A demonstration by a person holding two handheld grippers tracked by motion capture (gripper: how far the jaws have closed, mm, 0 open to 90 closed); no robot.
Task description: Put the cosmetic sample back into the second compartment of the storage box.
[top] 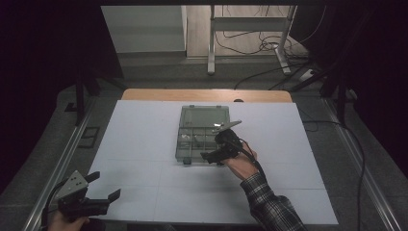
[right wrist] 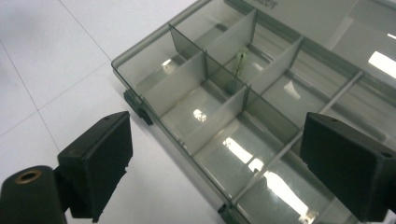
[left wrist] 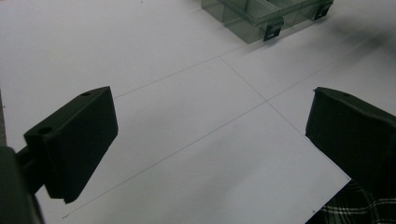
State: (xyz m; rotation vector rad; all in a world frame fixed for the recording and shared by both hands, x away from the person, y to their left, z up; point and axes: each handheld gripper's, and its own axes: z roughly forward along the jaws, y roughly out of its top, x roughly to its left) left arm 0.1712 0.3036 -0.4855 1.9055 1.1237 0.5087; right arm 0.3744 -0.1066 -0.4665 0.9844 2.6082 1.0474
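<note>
A clear grey compartment box (top: 202, 134) lies open on the white table top (top: 144, 154), its lid folded back away from me. My right gripper (top: 216, 144) hovers over the box's near right part, open, with nothing between its jaws. In the right gripper view, the right gripper (right wrist: 215, 158) looks down on the box's dividers (right wrist: 233, 107), and a small greenish item (right wrist: 240, 60) sits in one middle compartment. My left gripper (top: 104, 186) stays open at the table's near left corner. In the left gripper view, the left gripper (left wrist: 210, 135) has bare white surface between its jaws, with the box (left wrist: 261, 14) far ahead.
A plaid sleeve (top: 269, 202) reaches in from the bottom right. A wooden strip (top: 207, 95) borders the table's far edge, and metal rails (top: 62, 159) run along both sides. Desk legs and cables (top: 260, 43) lie on the floor beyond.
</note>
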